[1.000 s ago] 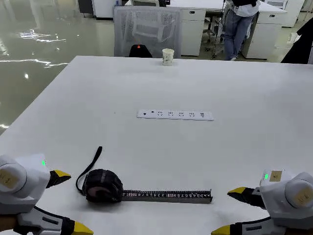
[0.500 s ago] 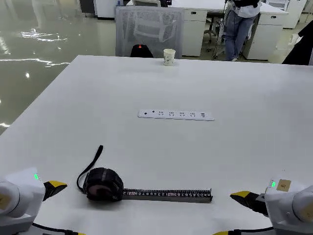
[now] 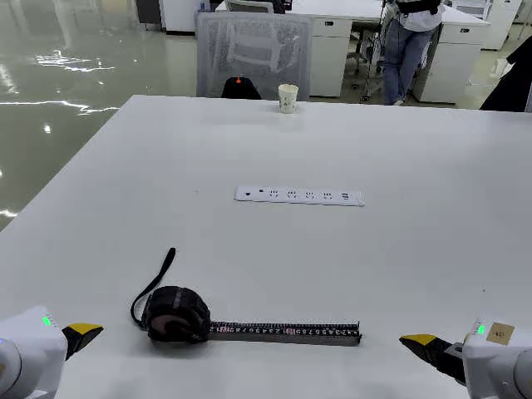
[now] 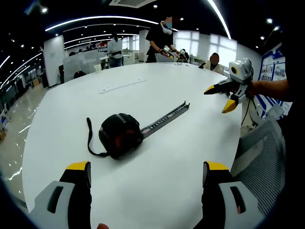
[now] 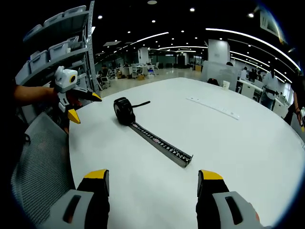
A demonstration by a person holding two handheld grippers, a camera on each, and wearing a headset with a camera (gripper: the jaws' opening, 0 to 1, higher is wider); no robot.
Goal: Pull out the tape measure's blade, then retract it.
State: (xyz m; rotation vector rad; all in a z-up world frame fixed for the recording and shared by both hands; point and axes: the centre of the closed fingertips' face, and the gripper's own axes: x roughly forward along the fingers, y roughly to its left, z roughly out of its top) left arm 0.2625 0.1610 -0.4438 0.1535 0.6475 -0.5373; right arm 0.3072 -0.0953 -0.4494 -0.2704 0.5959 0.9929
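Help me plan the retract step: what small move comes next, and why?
Probably bring the open left gripper forward to the black round tape measure case: its dark blade lies extended on the white table, and this gripper is nearest the case.

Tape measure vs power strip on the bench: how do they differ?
Colour: the tape measure is black, the power strip white. Shape: the tape measure has a round case with its blade pulled out; the power strip is one flat bar. Place: the tape measure lies nearer the person, the power strip at mid-table. Shared: both lie flat on the white table.
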